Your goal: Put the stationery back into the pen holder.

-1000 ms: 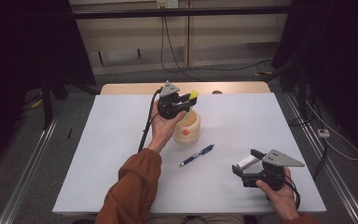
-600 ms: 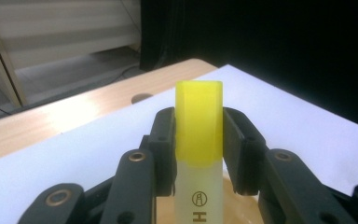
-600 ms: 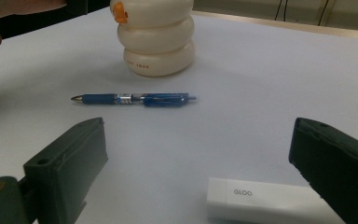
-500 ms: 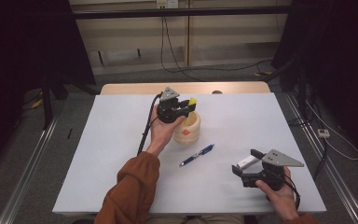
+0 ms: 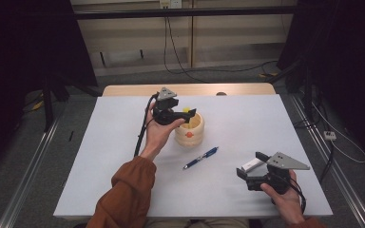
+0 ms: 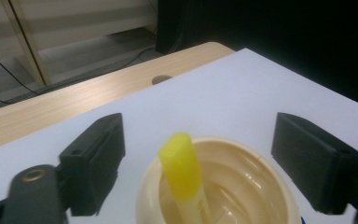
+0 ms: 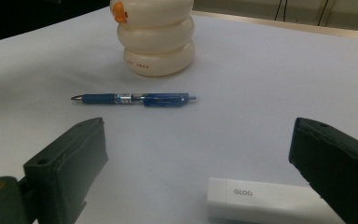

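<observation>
Left gripper view: both black jaws of the left gripper [image 6: 196, 172] spread wide, having just been opening, a yellow highlighter [image 6: 182, 173] between them but touched by neither pad. Highlighter standing tilted inside the cream pen holder [image 6: 242, 186], capped end up, clear of the rim. Holder's open mouth directly below the jaws, on the white table [image 6: 242, 93].

From the high view, left gripper [image 5: 179, 112] held over the holder [image 5: 190, 130], just behind the table's middle, toward the far edge; yellow cap [image 5: 186, 110] peeking out at the jaw tips. Holder stacked in rounded rings, an orange dot on the near side.

Right gripper view: right gripper [image 7: 200, 177] jaws likewise standing apart, pressing on nothing. White glue stick [image 7: 265, 200] marked GLOO lying flat on the table between them, closer to the jaw at that view's right, whether touching it cannot be told. Beyond it, a blue pen [image 7: 135, 99] lying flat, apart from the ringed holder [image 7: 157, 39] farther off.

From the high view, right gripper [image 5: 253, 170] low near the table's near right corner, glue stick [image 5: 253, 165] at its jaws. Blue pen [image 5: 201, 157] lying slantwise between holder and right gripper, touching neither.
</observation>
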The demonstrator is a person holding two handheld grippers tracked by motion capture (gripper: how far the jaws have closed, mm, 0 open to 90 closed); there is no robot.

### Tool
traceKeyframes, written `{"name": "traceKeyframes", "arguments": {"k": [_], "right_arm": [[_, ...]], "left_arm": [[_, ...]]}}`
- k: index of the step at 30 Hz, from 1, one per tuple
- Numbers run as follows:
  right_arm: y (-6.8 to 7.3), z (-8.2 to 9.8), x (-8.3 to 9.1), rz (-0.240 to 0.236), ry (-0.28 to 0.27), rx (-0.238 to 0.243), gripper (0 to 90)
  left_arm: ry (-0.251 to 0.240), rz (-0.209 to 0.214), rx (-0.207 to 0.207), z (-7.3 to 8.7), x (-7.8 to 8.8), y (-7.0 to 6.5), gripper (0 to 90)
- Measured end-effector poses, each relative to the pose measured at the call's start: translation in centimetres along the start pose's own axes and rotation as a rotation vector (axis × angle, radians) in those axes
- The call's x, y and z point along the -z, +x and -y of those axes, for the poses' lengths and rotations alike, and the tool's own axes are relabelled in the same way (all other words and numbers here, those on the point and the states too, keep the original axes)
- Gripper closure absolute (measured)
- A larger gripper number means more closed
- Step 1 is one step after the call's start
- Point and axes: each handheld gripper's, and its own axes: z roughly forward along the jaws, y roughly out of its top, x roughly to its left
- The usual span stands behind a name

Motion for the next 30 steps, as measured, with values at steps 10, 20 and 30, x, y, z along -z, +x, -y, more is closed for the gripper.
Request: {"name": "traceKeyframes", "arguments": {"k": [10, 20, 30], "right_arm": [[0.0, 0.0, 0.0, 0.001, 0.002, 0.000, 4.0], [-0.1, 0.0, 0.1, 0.007, -0.003, -0.018, 4.0], [0.0, 0.0, 0.1, 0.006, -0.004, -0.016, 4.0]], "left_arm": [[-0.006, 0.011, -0.037, -0.2, 2.5, -0.5, 5.9], [0.008, 0.013, -0.042, 0.7, 4.0, -0.9, 4.8], [0.080, -0.013, -0.052, 2.1, 5.7, -0.7, 4.9]]}}
